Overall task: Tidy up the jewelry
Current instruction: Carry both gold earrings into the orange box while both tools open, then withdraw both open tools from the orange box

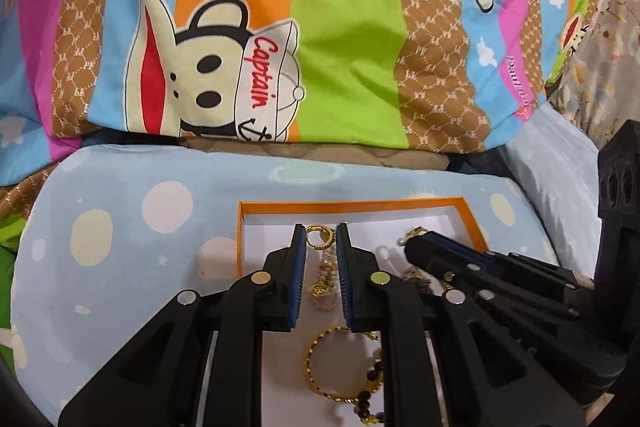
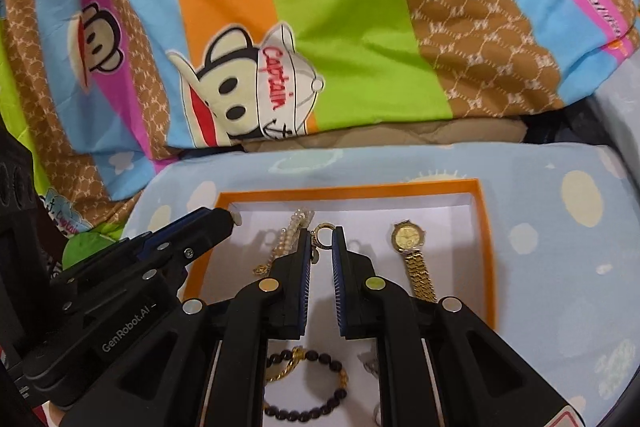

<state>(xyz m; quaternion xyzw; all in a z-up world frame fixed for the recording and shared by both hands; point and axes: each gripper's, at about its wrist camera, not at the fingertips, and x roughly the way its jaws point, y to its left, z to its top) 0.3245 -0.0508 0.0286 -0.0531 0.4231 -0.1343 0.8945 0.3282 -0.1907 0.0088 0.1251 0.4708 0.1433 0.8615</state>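
Note:
An orange box (image 1: 360, 205) (image 2: 352, 191) with a white inside lies on a pale blue cushion. My left gripper (image 1: 320, 230) hangs over the box, shut on a gold hoop earring (image 1: 320, 235); from the right wrist view its tip (image 2: 229, 218) shows a small white bead. My right gripper (image 2: 323, 231), just to its right, is shut on a matching gold hoop earring (image 2: 325, 227) with a pearl drop. Inside the box lie a pearl bracelet (image 2: 292, 231), a gold watch (image 2: 408, 239), a dark bead bracelet (image 2: 312, 387) and a gold bangle (image 1: 332, 363).
The pale blue spotted cushion (image 1: 120, 227) carries the box. A bright striped cartoon quilt (image 1: 340, 27) rises right behind the cushion. A grey flowered cloth (image 1: 600, 47) lies at the far right.

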